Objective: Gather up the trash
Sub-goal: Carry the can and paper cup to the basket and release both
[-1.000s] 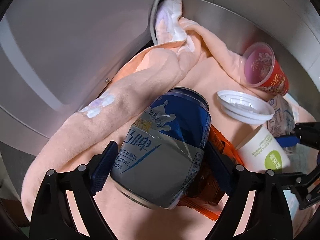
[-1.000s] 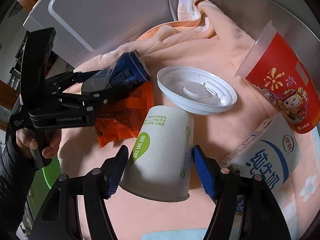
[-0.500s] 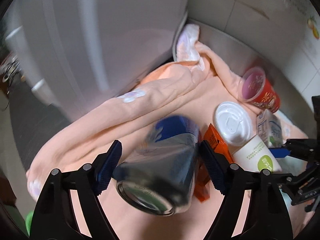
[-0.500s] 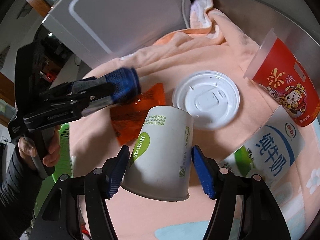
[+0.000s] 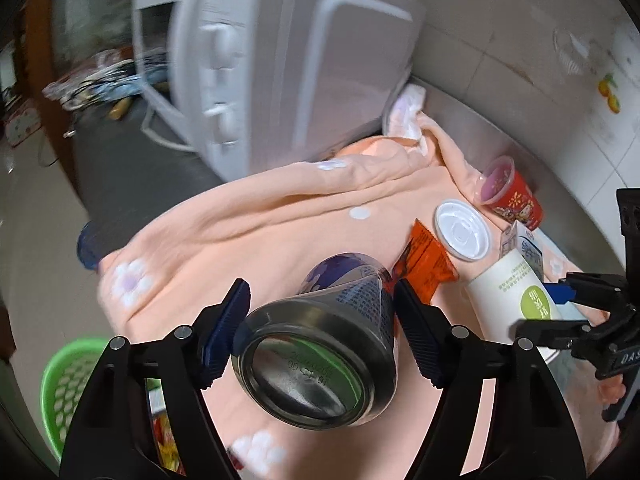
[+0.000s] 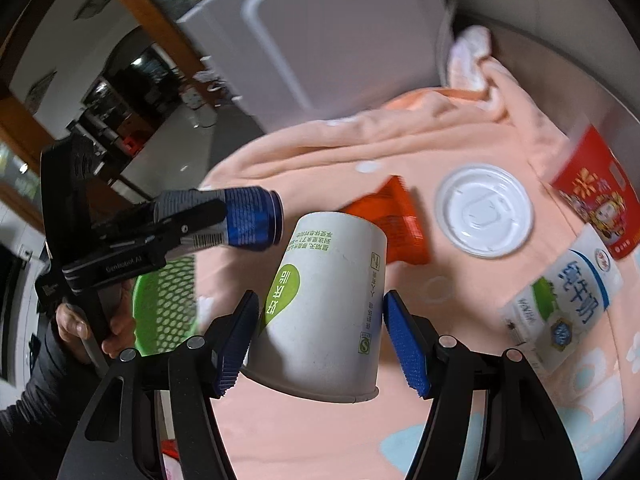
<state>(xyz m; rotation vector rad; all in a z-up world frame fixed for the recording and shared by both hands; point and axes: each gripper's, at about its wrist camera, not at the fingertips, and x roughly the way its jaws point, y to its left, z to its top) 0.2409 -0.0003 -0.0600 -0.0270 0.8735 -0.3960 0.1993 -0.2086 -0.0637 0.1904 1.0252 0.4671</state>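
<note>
1. Left tongs (image 5: pixel 322 326) clamped on a blue drink can (image 5: pixel 320 356), held level above the peach towel (image 5: pixel 248 216), near the green basket (image 5: pixel 64 380).
2. Right tongs (image 6: pixel 320 344) gripping a white paper cup (image 6: pixel 324 312), mouth toward camera, raised over the towel.

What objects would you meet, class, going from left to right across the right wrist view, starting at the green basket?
Green basket → blue can → paper cup → orange wrapper → white lid → milk carton
</note>
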